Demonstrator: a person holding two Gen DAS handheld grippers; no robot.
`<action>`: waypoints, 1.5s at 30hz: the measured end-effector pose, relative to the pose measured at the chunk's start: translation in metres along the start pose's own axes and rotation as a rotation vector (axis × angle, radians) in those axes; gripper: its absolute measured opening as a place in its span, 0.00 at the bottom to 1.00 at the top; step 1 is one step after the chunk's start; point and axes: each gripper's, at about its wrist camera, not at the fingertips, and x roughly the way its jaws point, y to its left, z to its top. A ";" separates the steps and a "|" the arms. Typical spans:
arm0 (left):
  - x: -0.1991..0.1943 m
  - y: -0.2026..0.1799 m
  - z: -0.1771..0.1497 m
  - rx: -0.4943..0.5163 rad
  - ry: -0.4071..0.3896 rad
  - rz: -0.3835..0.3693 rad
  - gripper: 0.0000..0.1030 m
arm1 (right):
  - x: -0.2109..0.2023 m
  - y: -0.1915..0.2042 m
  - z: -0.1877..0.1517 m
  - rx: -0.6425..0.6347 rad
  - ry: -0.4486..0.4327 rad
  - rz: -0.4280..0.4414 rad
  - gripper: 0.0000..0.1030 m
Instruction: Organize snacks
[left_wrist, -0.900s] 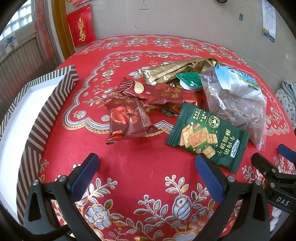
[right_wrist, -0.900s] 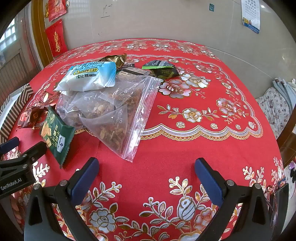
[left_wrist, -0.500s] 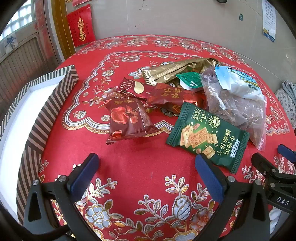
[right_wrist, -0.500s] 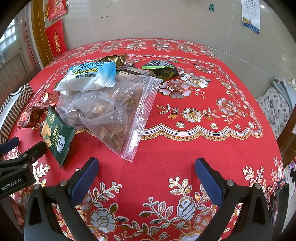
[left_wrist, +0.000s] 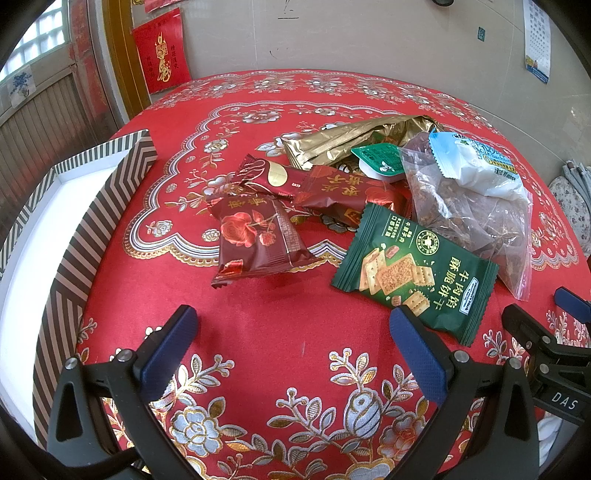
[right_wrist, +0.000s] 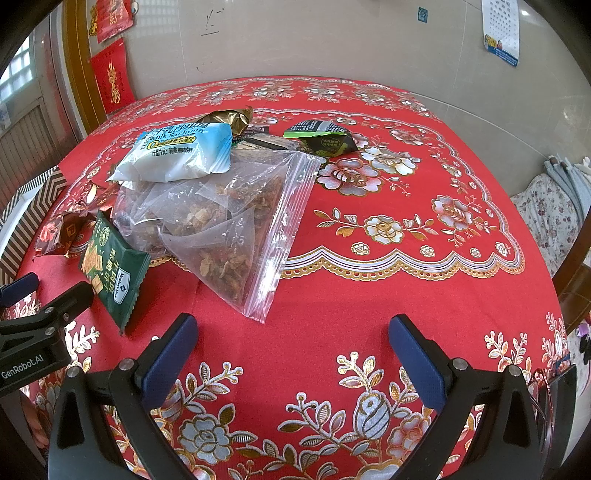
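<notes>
snacks (left_wrist: 369, 206): only left view shows the striped box (left_wrist: 92, 221) fully.

tablecloth (left_wrist: 258, 332): satin-like red cloth, glossy, metallic gold/silver floral print
green cracker pack (left_wrist: 413, 273): plastic film, semi-matt, crimped ends
dark red rose packet (left_wrist: 258, 240): glossy foil-look film
gold bag (left_wrist: 351, 142): crinkled metallic foil, very shiny
zip bag (right_wrist: 229, 221): clear thin plastic, wrinkled
blue-white packet (right_wrist: 177, 155): smooth plastic, soft sheen
striped box (left_wrist: 92, 221): paperboard, matt
gripper pads (left_wrist: 166, 354): blue, matt, rubbery; frames black matt plastic, metal screws
</notes>
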 end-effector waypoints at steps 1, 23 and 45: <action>0.000 0.000 0.000 0.000 0.000 0.000 1.00 | 0.000 0.000 0.000 0.000 0.000 0.000 1.00; -0.002 0.000 -0.001 0.016 -0.003 0.006 1.00 | -0.003 -0.002 0.000 0.019 0.009 0.023 1.00; -0.072 0.009 -0.013 0.016 -0.211 -0.039 1.00 | -0.095 -0.003 -0.008 0.012 -0.344 0.198 1.00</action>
